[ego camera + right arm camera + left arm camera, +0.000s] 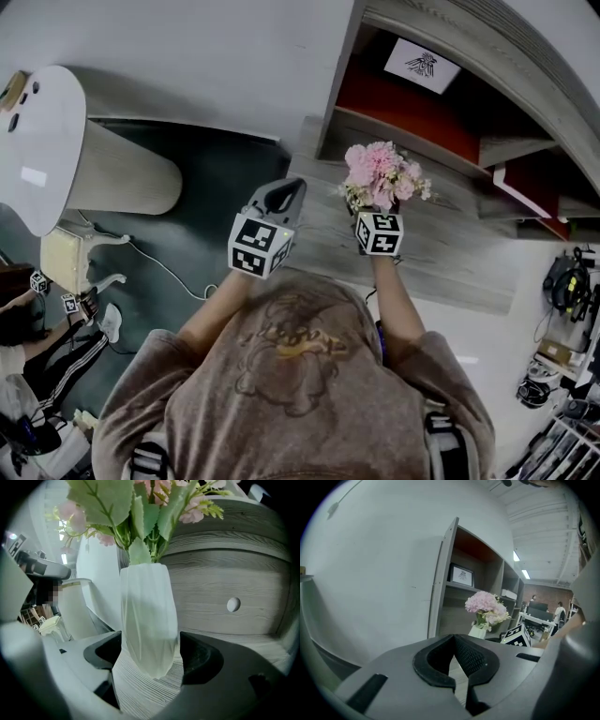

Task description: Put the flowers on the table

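Observation:
Pink flowers (380,173) stand in a ribbed white vase (147,620). My right gripper (149,660) is shut on the vase's lower part, one jaw on each side. Its base sits low over the grey wood table (441,253); whether it touches the top I cannot tell. In the head view the right gripper (373,210) holds the bunch over the table's left part, in front of the shelf. My left gripper (286,192) hovers at the table's left edge, shut with nothing in it. From the left gripper (459,677) view the flowers (483,603) show ahead and to the right.
A shelf unit (422,112) with a red back panel and a framed picture (422,64) rises behind the table. A white rounded object (42,141) and cables lie on the dark floor at left. A person (37,328) sits at lower left. Gear (567,281) is piled at right.

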A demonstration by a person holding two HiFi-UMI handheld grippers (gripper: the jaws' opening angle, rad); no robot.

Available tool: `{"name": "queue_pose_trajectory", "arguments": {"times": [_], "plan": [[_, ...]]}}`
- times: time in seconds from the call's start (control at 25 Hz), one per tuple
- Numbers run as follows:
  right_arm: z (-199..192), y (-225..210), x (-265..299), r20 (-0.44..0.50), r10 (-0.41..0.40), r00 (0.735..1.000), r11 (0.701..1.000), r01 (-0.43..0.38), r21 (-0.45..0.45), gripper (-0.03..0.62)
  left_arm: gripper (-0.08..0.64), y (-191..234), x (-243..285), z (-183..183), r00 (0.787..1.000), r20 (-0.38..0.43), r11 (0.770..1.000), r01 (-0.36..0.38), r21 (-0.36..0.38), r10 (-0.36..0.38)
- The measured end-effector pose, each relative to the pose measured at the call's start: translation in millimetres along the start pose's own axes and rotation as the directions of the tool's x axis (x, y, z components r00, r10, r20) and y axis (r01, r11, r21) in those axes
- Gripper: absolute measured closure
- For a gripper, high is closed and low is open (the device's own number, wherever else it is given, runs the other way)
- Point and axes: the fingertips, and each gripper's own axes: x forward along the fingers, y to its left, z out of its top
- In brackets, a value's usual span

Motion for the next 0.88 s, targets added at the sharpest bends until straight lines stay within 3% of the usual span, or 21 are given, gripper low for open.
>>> {"name": "queue_pose_trajectory", "arguments": {"times": [0.64,0.88], "plan": [[30,6,-79,0.086,-0.020,0.996,0.999,0.016,0.046,0.218,0.545,-31,5,2,0.997,0.014,0.997,0.081,-0.003,-0.081],[39,4,-116,0.135,-0.047,0.990,0.993,0.031,0.118,0.219,0.545,-42,9,5,0.993,0.015,0.993,0.114,0.009,-0.114]]}}
